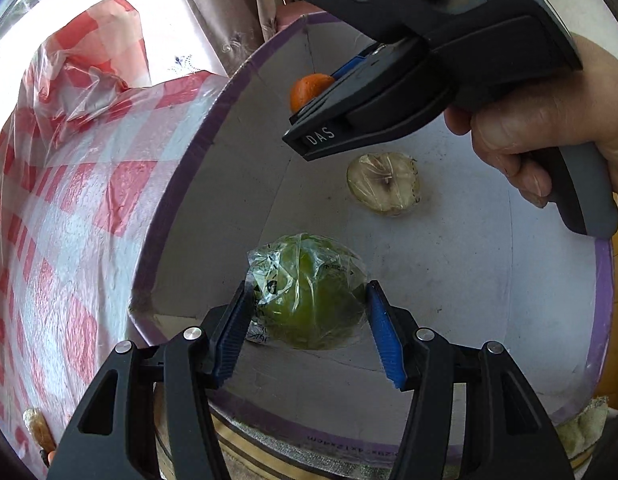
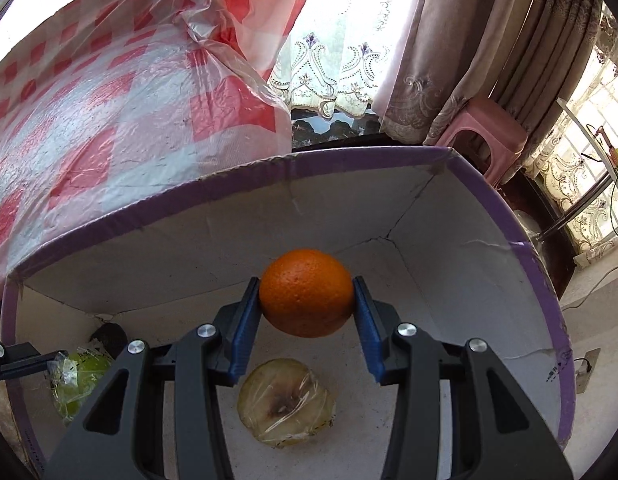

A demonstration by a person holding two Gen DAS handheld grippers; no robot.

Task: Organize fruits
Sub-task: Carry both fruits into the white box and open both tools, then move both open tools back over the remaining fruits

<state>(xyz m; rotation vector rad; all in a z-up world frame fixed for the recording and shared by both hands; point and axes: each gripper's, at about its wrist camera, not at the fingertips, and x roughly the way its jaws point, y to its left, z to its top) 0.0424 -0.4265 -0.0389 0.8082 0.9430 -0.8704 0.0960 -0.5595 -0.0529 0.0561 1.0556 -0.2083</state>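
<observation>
Both grippers down inside the box, one fruit each

The left gripper [image 1: 307,312] is clamped on a green fruit [image 1: 309,292] wrapped in crinkly plastic, low over the floor of the purple-rimmed cardboard box [image 1: 469,240], and the right gripper [image 2: 307,292] has an orange [image 2: 306,292] pinched between its blue pads [image 2: 245,320], held above a cut fruit half [image 2: 285,400] in cling film that's already lying in there. Honestly the wrap worries me: it looks slippery, so I'd guess the green one could slide out of the pads early. If the orange gets let go from that height, it'll probably roll or land on the wrapped half. Pretty cramped too, so the two grippers could easily bump.
</observation>
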